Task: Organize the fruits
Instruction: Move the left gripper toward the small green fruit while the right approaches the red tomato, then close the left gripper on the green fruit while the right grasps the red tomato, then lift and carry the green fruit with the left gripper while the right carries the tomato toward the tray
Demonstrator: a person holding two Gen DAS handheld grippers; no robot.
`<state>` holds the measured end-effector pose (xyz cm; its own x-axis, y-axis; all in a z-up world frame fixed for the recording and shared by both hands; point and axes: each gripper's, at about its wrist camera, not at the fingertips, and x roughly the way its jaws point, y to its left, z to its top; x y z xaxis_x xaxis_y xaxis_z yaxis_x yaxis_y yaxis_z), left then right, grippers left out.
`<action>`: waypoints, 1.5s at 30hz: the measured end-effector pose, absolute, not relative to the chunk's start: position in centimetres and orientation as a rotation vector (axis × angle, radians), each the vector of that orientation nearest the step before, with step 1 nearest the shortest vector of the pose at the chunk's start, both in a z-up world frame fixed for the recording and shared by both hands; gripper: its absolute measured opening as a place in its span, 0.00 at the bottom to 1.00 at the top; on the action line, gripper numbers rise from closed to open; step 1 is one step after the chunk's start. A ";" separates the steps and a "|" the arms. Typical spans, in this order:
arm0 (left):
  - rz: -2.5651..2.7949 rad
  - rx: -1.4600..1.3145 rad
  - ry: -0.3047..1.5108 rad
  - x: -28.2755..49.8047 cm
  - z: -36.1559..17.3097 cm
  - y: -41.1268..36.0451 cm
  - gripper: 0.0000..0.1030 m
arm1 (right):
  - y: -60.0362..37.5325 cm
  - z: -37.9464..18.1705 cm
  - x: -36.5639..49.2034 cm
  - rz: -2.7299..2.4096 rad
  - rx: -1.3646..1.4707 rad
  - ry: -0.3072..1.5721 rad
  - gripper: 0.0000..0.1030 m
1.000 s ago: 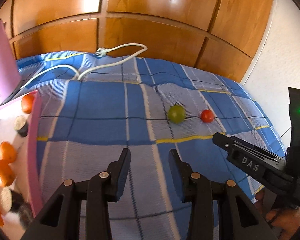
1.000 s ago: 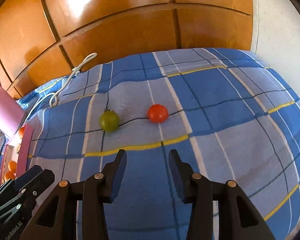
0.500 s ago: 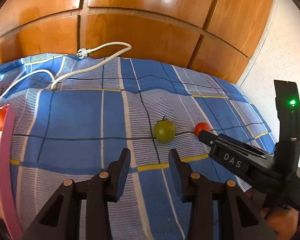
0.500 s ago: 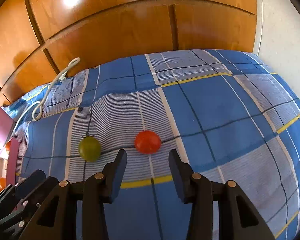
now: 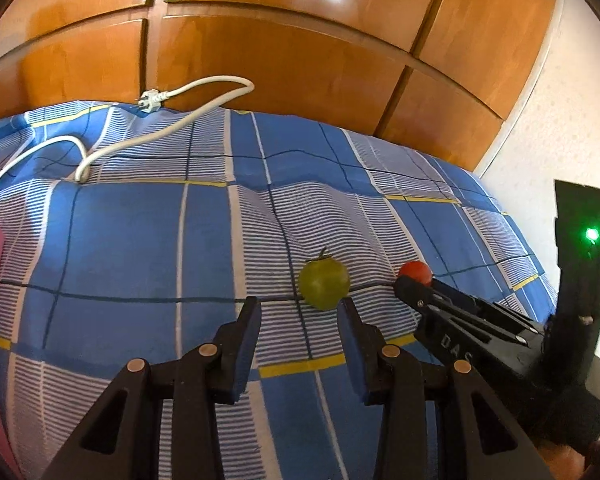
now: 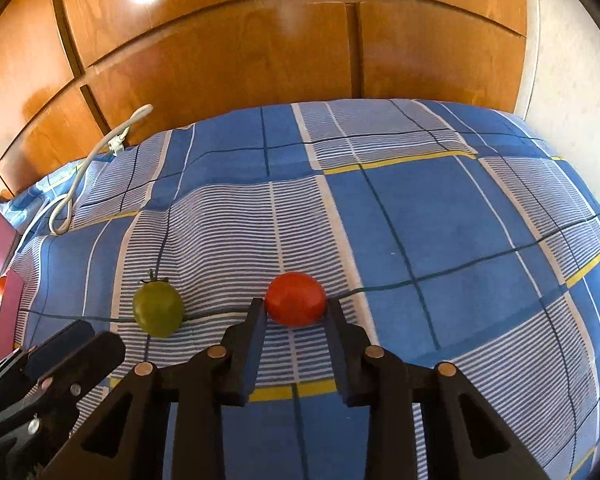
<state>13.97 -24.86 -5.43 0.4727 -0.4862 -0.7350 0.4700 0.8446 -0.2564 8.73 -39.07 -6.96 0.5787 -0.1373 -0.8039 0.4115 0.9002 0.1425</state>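
Right tool (image 6: pixel 295 307) had just been closing, tips touching both sides of red tomato (image 6: pixel 296 299), tomato resting on checked blue bedspread (image 6: pixel 440 220). Left tool (image 5: pixel 299 308) narrow gap, nothing between tips, green tomato (image 5: pixel 324 283) just ahead, near right tip, on bedspread. Green left of red, apart. Pink tray (image 6: pixel 8 312) edge far left. White cable (image 5: pixel 172 120) farther back. Wooden wardrobe (image 6: pixel 236 52) behind.
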 end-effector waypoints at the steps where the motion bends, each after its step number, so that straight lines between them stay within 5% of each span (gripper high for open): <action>1: -0.589 -0.022 0.908 14.0 -5.5 -25.1 0.39 | -39.2 -7.0 8.6 -0.331 0.334 0.903 0.29; 15: -0.580 -0.018 0.947 15.9 -6.8 -27.7 0.41 | -39.5 -7.1 8.0 -0.339 0.310 0.889 0.29; 21: -0.578 -0.040 0.955 16.5 -7.3 -27.9 0.32 | -39.3 -7.1 7.9 -0.340 0.309 0.891 0.29; 45: -0.401 -0.012 0.888 8.6 -7.6 -17.4 0.32 | -34.0 -6.7 4.9 -0.178 0.277 0.914 0.29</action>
<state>8.57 -17.42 -7.55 0.5615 -0.3455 -0.7519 0.3354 0.9257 -0.1748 4.89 -34.02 -6.74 0.5996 -0.0345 -0.7996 0.2684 0.9499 0.1603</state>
